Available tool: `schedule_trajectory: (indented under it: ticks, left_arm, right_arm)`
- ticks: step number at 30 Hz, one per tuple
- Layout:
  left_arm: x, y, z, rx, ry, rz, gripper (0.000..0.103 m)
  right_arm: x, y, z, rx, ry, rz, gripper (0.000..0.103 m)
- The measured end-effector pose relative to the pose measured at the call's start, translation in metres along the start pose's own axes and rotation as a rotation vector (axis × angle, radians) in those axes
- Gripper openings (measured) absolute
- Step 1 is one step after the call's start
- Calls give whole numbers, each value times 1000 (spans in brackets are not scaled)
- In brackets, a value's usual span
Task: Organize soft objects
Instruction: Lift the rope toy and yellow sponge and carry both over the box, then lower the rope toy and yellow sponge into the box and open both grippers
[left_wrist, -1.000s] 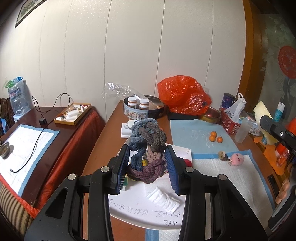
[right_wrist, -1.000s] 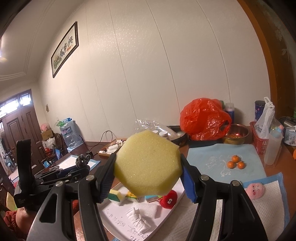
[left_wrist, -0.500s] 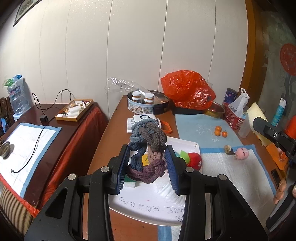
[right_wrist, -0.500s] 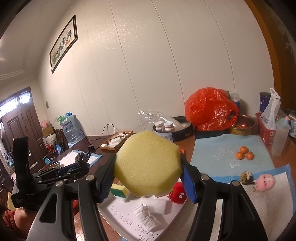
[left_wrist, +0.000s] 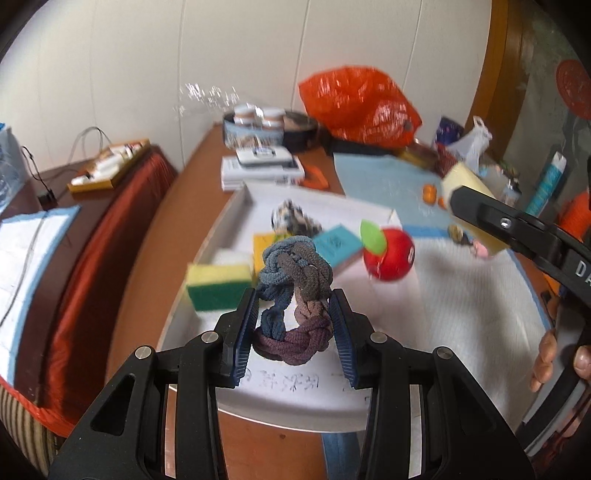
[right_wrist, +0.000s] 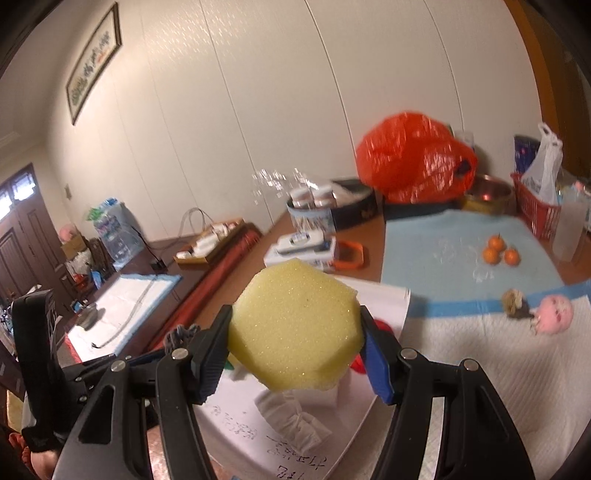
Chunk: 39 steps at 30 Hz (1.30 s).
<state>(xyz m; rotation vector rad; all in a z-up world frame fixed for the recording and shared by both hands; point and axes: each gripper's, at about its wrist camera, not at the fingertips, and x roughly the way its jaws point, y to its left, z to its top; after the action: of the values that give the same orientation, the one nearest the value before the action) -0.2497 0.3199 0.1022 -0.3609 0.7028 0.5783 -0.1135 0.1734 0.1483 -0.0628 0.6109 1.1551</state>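
Two grippers, both loaded. Left gripper (left_wrist: 295, 325) clenches a braided blue-to-purple rope ring (left_wrist: 293, 295) above a shallow white tray (left_wrist: 236, 206); right gripper (right_wrist: 295, 339) grasps a pale yellow hexagonal foam sponge (right_wrist: 293, 326) over the same tray. Beyond the ring lie a yellow-green scouring sponge (left_wrist: 218, 286), a teal pad (left_wrist: 338, 245) and a red plush apple (left_wrist: 389, 258). Handwriting on the tray is illegible. An orange plastic bag (right_wrist: 413, 158) stands behind.

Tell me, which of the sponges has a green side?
The rectangular sponge lying at the white tray's left edge: yellow top, green underside. The octagonal sponge in the right tool is all yellow.
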Motion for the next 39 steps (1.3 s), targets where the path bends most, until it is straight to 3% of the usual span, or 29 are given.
schedule_trajectory:
  ticks: [5, 16, 17, 18, 20, 22, 25, 32, 39]
  left_arm:
    - [25, -3, -8, 52, 49, 3, 39]
    - [37, 17, -19, -12, 102, 3, 40]
    - [36, 17, -19, -16, 99, 3, 45]
    - [34, 17, -19, -22, 91, -1, 50]
    - [29, 16, -19, -27, 67, 21, 89]
    - [23, 16, -18, -33, 34, 59, 103]
    - [10, 16, -16, -43, -15, 134, 103]
    - [-21, 24, -12, -134, -102, 202, 103]
    - [-34, 12, -7, -216, -138, 209, 103]
  right_arm:
    - [28, 1, -13, 13, 65, -30, 65]
    - [69, 13, -27, -5, 135, -54, 67]
    - [70, 13, -27, -4, 134, -57, 69]
    - [70, 13, -27, -4, 132, -59, 79]
    - [70, 11, -26, -1, 123, -59, 87]
    - [65, 11, -26, -2, 104, -57, 89]
    - [58, 10, -25, -14, 90, -60, 103]
    - [36, 9, -19, -35, 62, -32, 103]
    - [10, -9, -17, -44, 35, -41, 103]
